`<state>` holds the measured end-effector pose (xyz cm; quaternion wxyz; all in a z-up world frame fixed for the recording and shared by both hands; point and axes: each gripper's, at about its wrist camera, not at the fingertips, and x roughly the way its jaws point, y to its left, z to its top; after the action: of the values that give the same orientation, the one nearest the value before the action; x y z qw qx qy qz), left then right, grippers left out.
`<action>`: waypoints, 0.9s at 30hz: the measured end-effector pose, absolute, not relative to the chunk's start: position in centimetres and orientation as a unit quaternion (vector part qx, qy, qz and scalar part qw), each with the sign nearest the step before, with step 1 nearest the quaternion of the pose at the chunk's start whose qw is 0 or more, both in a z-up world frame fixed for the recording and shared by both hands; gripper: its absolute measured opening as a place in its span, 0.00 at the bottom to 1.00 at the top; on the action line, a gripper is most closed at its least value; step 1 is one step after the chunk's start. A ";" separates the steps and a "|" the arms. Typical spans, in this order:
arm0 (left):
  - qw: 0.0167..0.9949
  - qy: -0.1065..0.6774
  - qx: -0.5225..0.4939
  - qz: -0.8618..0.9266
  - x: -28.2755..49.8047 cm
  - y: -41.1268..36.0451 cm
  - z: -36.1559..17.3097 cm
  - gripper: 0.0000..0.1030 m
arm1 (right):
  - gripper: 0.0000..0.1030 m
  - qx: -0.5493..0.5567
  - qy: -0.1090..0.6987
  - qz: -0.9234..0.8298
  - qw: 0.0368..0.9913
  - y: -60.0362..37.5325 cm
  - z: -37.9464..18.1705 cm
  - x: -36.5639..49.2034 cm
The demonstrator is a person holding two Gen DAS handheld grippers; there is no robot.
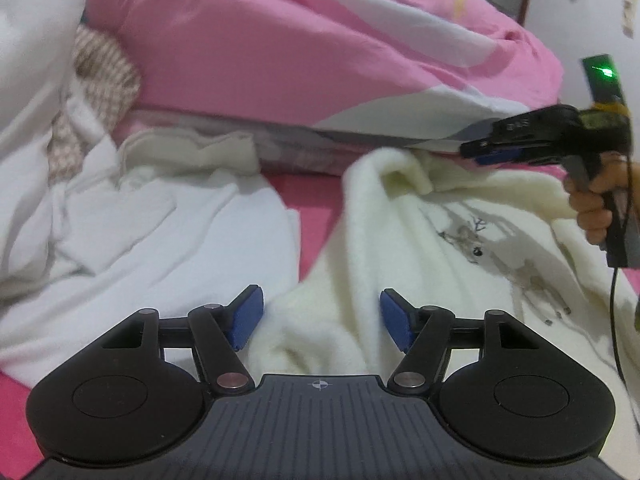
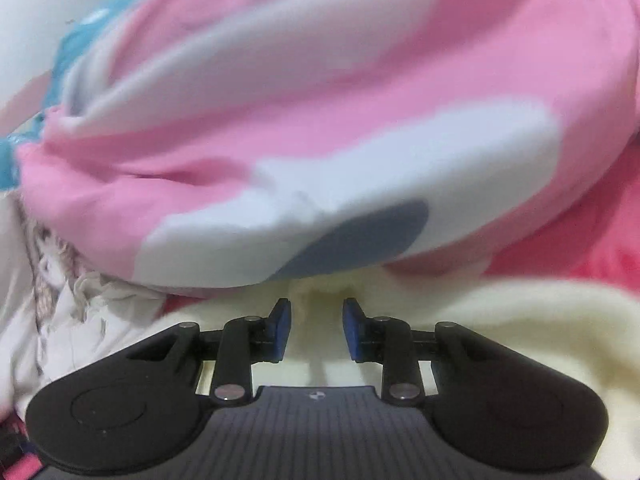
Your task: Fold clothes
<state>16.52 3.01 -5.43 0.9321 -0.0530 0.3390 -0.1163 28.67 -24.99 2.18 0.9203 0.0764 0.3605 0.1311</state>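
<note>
Across the pink bed (image 1: 308, 188) the cream fleece garment (image 1: 460, 248) lies spread with its long axis running from the near edge up toward the pink quilt (image 1: 280, 48) heaped at the far side. Nearest its far end is the right gripper (image 2: 317, 328), jaws parted over a raised fold with neither pad visibly pressing it. Down at the near hem hangs the left gripper (image 1: 321, 318), spread wide and holding nothing, fleece below its blue pads (image 1: 246, 320). Both ends look ready for pinching
</note>
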 end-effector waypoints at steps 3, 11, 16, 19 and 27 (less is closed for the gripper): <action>0.932 0.339 -0.056 -0.113 16.4 3.1 -5.6 0.64 | 0.29 0.044 0.344 0.116 0.931 -24.5 2.2 29.1; 0.931 0.342 -0.057 -0.114 16.7 3.5 -6.0 0.66 | 0.27 0.130 0.334 0.086 0.929 -24.8 1.5 36.9; 0.928 0.346 -0.072 -0.117 16.6 3.8 -5.7 0.66 | 0.29 0.175 0.369 0.087 0.909 -26.1 1.6 36.7; 0.923 0.350 -0.099 -0.127 16.3 4.7 -4.8 0.66 | 0.29 0.197 0.390 0.104 0.893 -27.9 2.2 33.1; 0.939 0.296 -0.127 -0.121 11.6 8.9 3.1 0.66 | 0.32 0.344 0.411 0.208 0.819 -36.1 4.9 18.8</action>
<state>11.63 8.91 3.10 0.9389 -0.1269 0.2961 -0.1211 18.83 -36.14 4.90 0.8186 0.3436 0.4105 0.2082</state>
